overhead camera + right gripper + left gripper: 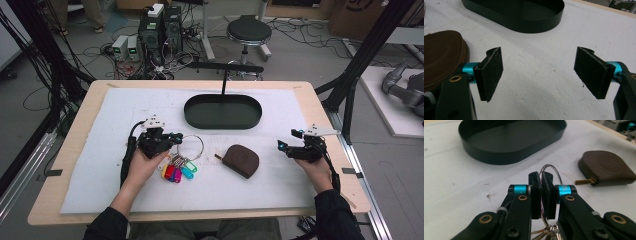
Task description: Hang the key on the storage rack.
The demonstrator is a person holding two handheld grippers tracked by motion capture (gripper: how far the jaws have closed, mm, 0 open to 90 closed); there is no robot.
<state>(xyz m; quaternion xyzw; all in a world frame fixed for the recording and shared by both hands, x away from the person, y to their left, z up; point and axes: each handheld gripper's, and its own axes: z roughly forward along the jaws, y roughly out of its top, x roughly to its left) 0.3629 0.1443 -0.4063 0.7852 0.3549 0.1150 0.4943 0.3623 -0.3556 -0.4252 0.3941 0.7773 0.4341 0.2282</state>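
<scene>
A large metal key ring (191, 146) lies on the white mat with keys and several coloured tags (177, 170) bunched at its near side. My left gripper (175, 138) is shut on the ring's wire (551, 168), which passes between its pads. A brown leather key pouch (241, 160) lies to the right, its brass tab pointing left; the left gripper view shows the pouch (606, 168) too. My right gripper (289, 140) stands open over bare mat, right of the pouch (441, 57), with nothing between its pads (491, 72).
A black oval tray (222, 111) sits empty at the mat's far middle, also the tray (511, 152) ahead of the left gripper and the tray (534, 23) ahead of the right. The wooden table edge (320, 115) borders the mat. A stool and cables lie beyond.
</scene>
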